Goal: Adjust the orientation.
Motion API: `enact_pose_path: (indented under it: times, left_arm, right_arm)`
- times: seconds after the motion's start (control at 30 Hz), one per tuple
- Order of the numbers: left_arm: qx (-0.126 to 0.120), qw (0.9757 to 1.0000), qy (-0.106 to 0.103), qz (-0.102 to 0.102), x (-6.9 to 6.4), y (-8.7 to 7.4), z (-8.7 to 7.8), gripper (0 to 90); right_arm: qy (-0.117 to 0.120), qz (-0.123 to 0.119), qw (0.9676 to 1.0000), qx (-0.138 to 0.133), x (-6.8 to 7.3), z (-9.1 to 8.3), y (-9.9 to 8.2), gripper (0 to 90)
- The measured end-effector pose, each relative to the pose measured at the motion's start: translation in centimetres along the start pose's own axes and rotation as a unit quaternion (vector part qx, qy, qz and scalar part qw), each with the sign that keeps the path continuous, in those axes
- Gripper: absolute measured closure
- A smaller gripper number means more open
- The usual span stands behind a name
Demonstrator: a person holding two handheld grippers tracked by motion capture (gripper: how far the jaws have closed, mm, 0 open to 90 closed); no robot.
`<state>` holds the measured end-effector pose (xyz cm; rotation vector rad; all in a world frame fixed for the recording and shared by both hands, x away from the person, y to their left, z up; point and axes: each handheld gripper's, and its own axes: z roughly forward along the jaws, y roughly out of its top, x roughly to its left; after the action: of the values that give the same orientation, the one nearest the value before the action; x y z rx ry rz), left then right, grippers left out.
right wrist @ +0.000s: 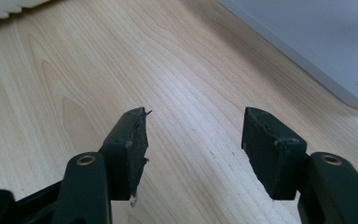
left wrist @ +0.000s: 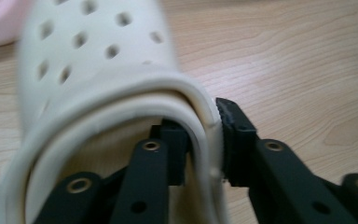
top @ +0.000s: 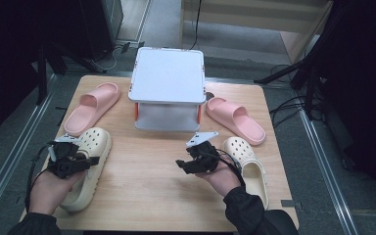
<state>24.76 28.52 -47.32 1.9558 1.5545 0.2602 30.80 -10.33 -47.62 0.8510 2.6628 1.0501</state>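
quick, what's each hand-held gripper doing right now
Left hand-held gripper: shut on the side wall of the cream clog, one jaw inside, one outside.
Right hand-held gripper: open, nothing between its jaws, over the table.

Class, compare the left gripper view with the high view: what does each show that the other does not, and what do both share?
Left gripper view alone: up close, the left gripper has the side wall of the cream clog between its jaws, one jaw inside the shoe and one outside, pressing on it.

High view alone: two pink slides, a white two-level stand, a second cream clog and the right gripper held over bare wood.

Both: the cream clog with holes, the left gripper on it, and the wooden table.
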Motion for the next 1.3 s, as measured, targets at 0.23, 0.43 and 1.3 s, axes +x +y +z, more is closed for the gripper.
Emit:
enact_pose_path:
  times: [0.23,0.43,1.3]
  left_arm:
    - [-0.020,0.9994,-0.027,0.006,0.1,0.3,-1.4,77.2]
    - [-0.030,0.9978,-0.042,0.042,-2.6,1.3,-1.6,77.3]
    - [0.014,0.9820,-0.109,0.154,-13.0,4.5,6.3,76.8]
  right_arm:
    - [-0.001,0.001,1.0000,-0.003,-0.1,-0.2,-0.1,42.2]
    - [-0.002,0.002,1.0000,-0.009,-0.2,-0.3,-0.2,42.9]
    - [-0.027,0.018,0.9990,-0.030,-0.1,-1.9,-1.9,44.5]
